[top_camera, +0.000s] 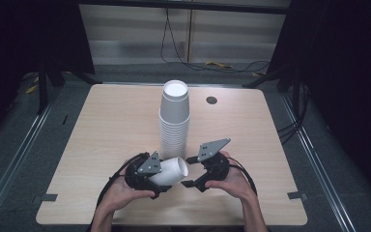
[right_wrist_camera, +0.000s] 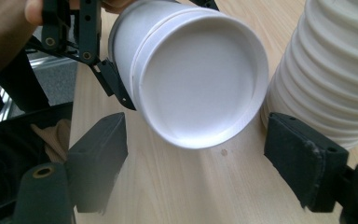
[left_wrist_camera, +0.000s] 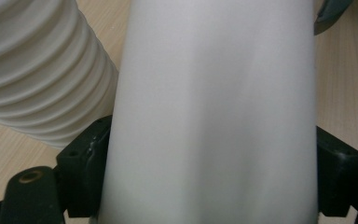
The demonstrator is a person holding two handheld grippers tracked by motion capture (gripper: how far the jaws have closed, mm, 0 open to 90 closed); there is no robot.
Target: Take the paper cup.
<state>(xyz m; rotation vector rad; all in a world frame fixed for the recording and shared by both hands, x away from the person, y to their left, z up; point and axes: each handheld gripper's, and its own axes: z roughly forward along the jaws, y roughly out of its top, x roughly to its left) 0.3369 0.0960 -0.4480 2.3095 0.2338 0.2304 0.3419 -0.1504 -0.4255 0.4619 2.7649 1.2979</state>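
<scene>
Left gripper holds one paper cup sideways at the near table edge; right gripper's jaws spread wide, nothing between them.
High view: left gripper (top_camera: 166, 180) clamps white paper cup (top_camera: 170, 171), bottom facing right gripper (top_camera: 189, 171), just in front of cup stack (top_camera: 174, 118) on table (top_camera: 111, 125). Left gripper view: cup (left_wrist_camera: 212, 112) gripped between both jaws, stack (left_wrist_camera: 37, 70) beside it. Right gripper view: jaws wide apart, cup bottom (right_wrist_camera: 193, 77) ahead, not touching.

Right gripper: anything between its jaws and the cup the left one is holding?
Nothing visible. The right gripper is open, facing the base of the cup held sideways by the left gripper. The cup stack stands to the side.
</scene>
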